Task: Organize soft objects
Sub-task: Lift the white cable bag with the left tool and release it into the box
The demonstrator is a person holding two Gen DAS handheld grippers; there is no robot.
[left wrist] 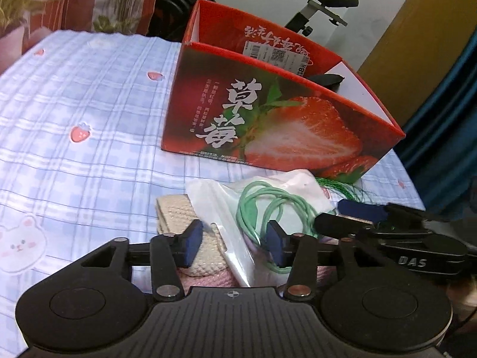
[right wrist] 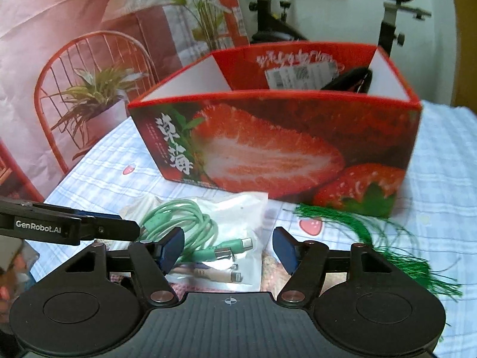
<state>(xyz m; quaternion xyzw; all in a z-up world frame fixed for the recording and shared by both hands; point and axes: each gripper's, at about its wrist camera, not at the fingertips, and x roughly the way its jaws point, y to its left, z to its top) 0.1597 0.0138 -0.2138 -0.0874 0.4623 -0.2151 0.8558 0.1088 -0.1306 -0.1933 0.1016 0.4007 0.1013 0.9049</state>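
Soft odds and ends wait in a small pile on the checked bedsheet (left wrist: pixel 89 95), just in front of the strawberry box (left wrist: pixel 268 119), and as I judge it the sorting has barely begun. The box stands open-topped with a divider across it; one dark item (right wrist: pixel 351 80) leans in its rear compartment, what it is I cannot tell, and the front compartment's floor is hidden from both my cameras. Left outside are a clear bag (right wrist: pixel 238 208) with a coiled green cable (right wrist: pixel 179 217) lying on it, a cream knitted piece (left wrist: pixel 179 214) over something pink (left wrist: pixel 208 280), and a green tassel (right wrist: pixel 372 232) touching the box's near corner. My left claw (left wrist: pixel 235 246) hangs over the knitted piece and the bag, jaws well apart, holding nothing. My right claw (right wrist: pixel 228 247) hovers over the bag's plug ends, jaws likewise spread and empty. Nearly everything, by my reckoning, has yet to go into the box.
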